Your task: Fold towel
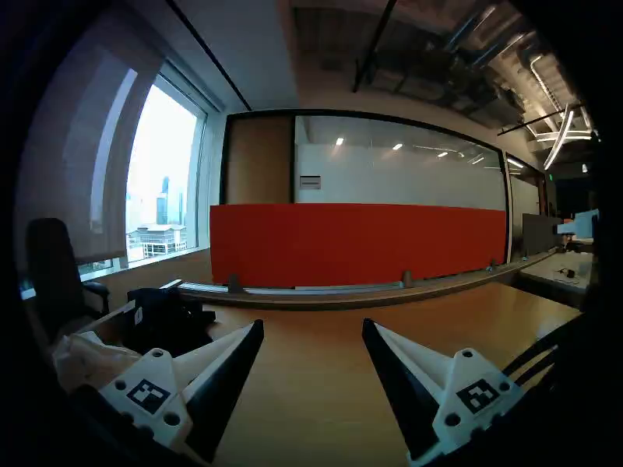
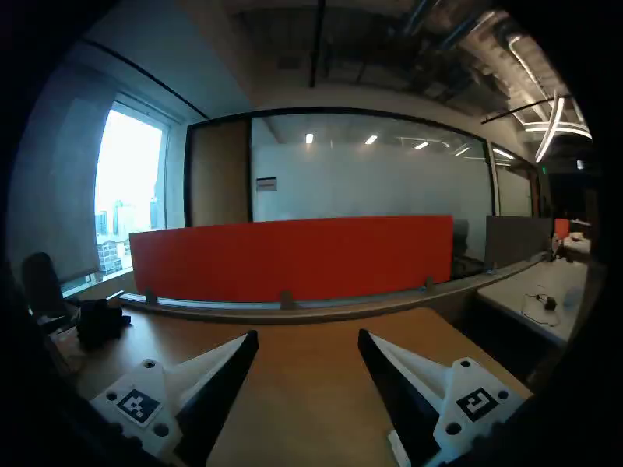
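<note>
Looking along the left gripper (image 1: 311,322) in the left gripper view: both fingers spread wide, with nothing between them, only bare wooden desk (image 1: 327,389) underneath. Not possible to say whether hovering or resting on the wood. Same for the right gripper (image 2: 307,333) in the right gripper view: opened wide, holding nothing, above the same brown surface.

Concerning the towel: at the far left edge of the left gripper view, just beside the left finger, a pale crumpled heap (image 1: 86,354); too blurred and too much at the edge to tell if cloth, paper or plastic. Apart from both grippers in any case.

Behind that heap, on the desk, a dark bulky object (image 1: 167,315), in the right gripper view further off to the left. At the back edge of the desk, a long red partition (image 1: 358,245) standing upright, and behind it a glass wall (image 1: 397,167) with ceiling lights reflected. To the left, a bright window (image 1: 160,194) with city buildings outside, and a dark office chair (image 1: 51,265) near it. To the right in the right gripper view, a white desk (image 2: 537,300) with some small things and a cable on top
</note>
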